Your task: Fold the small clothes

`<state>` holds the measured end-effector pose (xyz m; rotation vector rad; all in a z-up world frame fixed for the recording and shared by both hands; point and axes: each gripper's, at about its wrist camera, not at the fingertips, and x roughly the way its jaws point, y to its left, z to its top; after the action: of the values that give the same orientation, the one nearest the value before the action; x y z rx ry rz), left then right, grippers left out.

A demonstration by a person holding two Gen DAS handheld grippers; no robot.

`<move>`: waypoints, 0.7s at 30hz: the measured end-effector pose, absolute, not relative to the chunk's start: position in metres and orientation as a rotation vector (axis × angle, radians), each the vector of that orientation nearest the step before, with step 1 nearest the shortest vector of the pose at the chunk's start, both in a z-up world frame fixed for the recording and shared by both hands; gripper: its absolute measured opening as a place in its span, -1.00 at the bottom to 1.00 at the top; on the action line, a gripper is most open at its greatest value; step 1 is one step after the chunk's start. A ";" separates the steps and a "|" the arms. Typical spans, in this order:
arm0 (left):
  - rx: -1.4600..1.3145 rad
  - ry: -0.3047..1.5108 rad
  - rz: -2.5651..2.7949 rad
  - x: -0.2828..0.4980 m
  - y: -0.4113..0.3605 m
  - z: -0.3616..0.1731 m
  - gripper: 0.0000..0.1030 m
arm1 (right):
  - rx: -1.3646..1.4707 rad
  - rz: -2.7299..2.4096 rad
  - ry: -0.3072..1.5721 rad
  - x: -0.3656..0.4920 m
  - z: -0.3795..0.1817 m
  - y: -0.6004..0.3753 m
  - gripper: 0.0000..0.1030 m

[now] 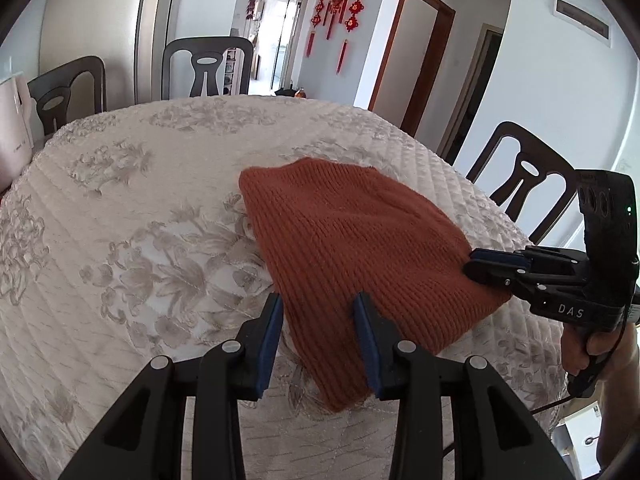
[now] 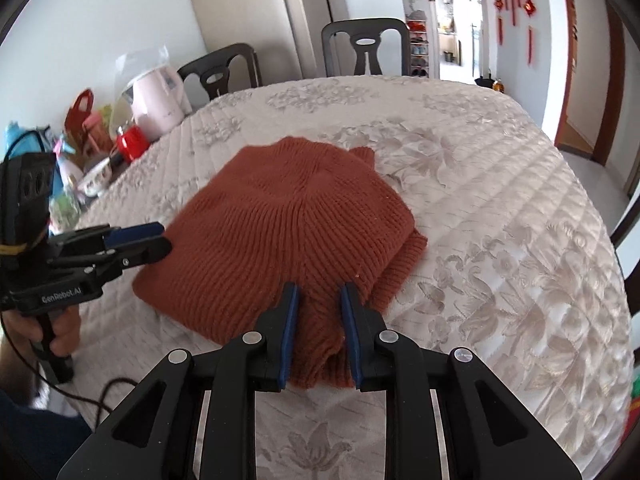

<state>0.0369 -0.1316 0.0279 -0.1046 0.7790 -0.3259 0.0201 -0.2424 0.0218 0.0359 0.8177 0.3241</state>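
Quilted cream cloth with a pale floral pattern covers the bench (image 1: 120, 208), which is ringed by dark chairs (image 1: 208, 66). On it lies a rust-orange knitted garment (image 1: 352, 248), folded into a thick flat pad. Left gripper (image 1: 318, 300): jaws apart, straddling the garment's near corner; whether the pads press the knit cannot be told. Right gripper (image 2: 320, 292): jaws narrowly apart over a bunched fold at the near edge, contact likewise uncertain. Cups and a pink kettle (image 2: 158, 98) crowd the bench's far left edge.
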 end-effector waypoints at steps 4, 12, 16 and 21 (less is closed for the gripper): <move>-0.104 0.765 -0.310 0.037 -0.127 0.033 -0.24 | 0.037 0.302 0.801 0.021 0.030 -0.241 -0.57; -0.110 0.770 -0.261 0.050 -0.121 0.036 -0.24 | 0.074 0.281 0.794 0.033 0.033 -0.246 -0.56; -0.111 0.770 -0.256 0.054 -0.120 0.036 -0.24 | 0.102 0.266 0.802 0.040 0.031 -0.251 -0.55; -0.117 0.774 -0.258 0.060 -0.120 0.036 -0.24 | 0.126 0.270 0.814 0.044 0.028 -0.255 -0.26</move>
<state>0.0596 -0.1199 0.0364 -0.1172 0.7743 -0.2584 0.0442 -0.2552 0.0279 0.1257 0.8140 0.2696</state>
